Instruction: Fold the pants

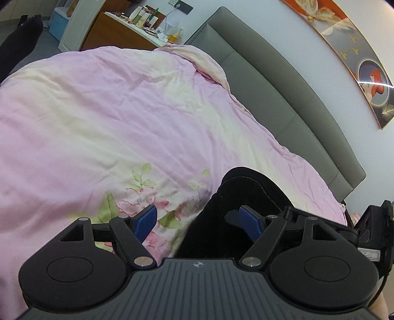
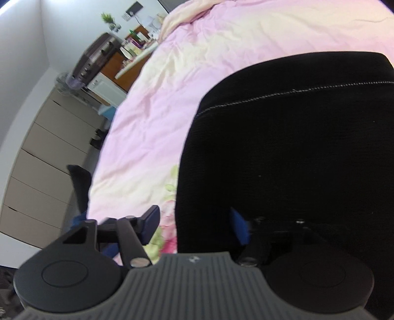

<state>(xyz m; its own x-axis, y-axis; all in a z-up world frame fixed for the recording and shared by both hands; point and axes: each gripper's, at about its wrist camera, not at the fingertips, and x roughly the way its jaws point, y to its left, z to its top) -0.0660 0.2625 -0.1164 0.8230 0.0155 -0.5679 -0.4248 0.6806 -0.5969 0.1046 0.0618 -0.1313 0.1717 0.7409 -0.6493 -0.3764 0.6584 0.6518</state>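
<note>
Black pants point(image 2: 283, 147) with a pale stitched seam lie folded on the pink floral duvet point(image 2: 197, 49). They fill the right half of the right wrist view. In the left wrist view the pants point(image 1: 248, 189) show as a dark rounded shape at lower right. My left gripper point(image 1: 198, 221) is open, with its left finger over the duvet and its right finger over the pants' edge. My right gripper point(image 2: 194, 224) is open too and straddles the pants' left edge. Its right finger is blurred against the black cloth. Neither gripper's pads press on the cloth.
A grey padded headboard point(image 1: 283, 98) runs along the bed's far side under a framed picture point(image 1: 357, 61). A wooden table with bottles point(image 1: 138, 22) stands beyond the bed. Beige drawers point(image 2: 44, 152) line the wall on the left. Dark clothing point(image 2: 78, 182) lies on the floor by the bed.
</note>
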